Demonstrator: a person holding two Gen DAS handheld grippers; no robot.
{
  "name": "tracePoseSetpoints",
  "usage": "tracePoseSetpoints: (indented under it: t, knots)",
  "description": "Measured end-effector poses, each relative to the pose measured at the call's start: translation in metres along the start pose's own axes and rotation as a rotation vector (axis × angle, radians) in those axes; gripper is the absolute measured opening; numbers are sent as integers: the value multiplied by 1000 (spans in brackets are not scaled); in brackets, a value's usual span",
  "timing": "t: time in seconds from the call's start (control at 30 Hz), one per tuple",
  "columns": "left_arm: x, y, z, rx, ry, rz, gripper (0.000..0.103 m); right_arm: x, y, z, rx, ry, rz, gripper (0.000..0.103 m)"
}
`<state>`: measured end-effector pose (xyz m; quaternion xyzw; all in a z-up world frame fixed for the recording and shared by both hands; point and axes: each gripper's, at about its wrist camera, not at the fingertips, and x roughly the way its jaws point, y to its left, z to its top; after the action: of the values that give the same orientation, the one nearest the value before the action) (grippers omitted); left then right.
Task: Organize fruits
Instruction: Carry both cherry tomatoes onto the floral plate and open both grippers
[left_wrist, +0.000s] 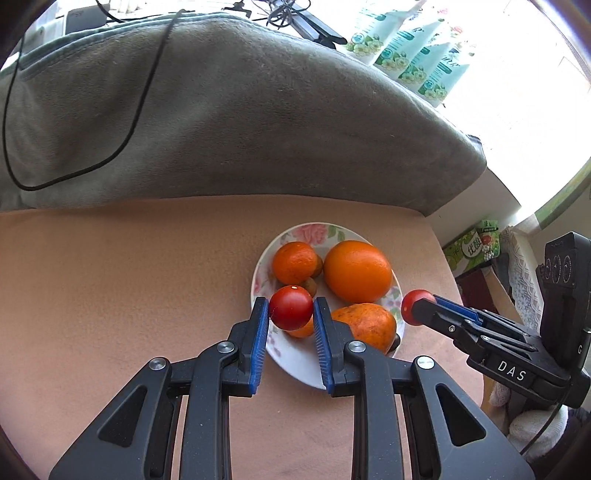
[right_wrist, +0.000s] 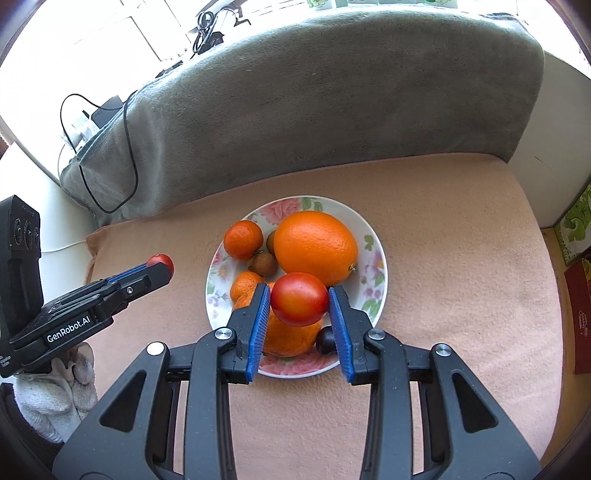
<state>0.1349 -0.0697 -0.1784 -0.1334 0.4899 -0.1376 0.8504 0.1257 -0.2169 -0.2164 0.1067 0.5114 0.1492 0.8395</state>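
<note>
A floral white plate (left_wrist: 295, 363) (right_wrist: 373, 225) on the peach cloth holds a large orange (left_wrist: 357, 271) (right_wrist: 316, 242), a mandarin (left_wrist: 294, 262) (right_wrist: 243, 239), another orange fruit (left_wrist: 369, 325) (right_wrist: 291, 338), small brown fruits (right_wrist: 263, 263) and a dark one (right_wrist: 325, 339). My left gripper (left_wrist: 290, 308) is shut on a small red tomato (left_wrist: 290, 308) over the plate's left edge; it also shows at the left of the right wrist view (right_wrist: 161, 266). My right gripper (right_wrist: 299, 300) is shut on a larger red tomato (right_wrist: 299, 300) above the plate's near side; it shows in the left wrist view (left_wrist: 419, 308).
A grey blanket-covered backrest (left_wrist: 240, 122) (right_wrist: 332, 96) rises behind the cloth, with a black cable (left_wrist: 136, 110) across it. Bottles (left_wrist: 417, 48) stand at a bright window. Green boxes (left_wrist: 472, 245) lie past the cloth's right edge.
</note>
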Motion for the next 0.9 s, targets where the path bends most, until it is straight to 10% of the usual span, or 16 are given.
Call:
tracePoseSetpoints:
  t: [0.67,0.9]
  knots:
    - [0,-28,8,64,26,-27,35,-1,-10,0,18,12,13,50]
    - [-12,-31,2,74,24,-10,55,-18,-7,-9,26,-9,18,50]
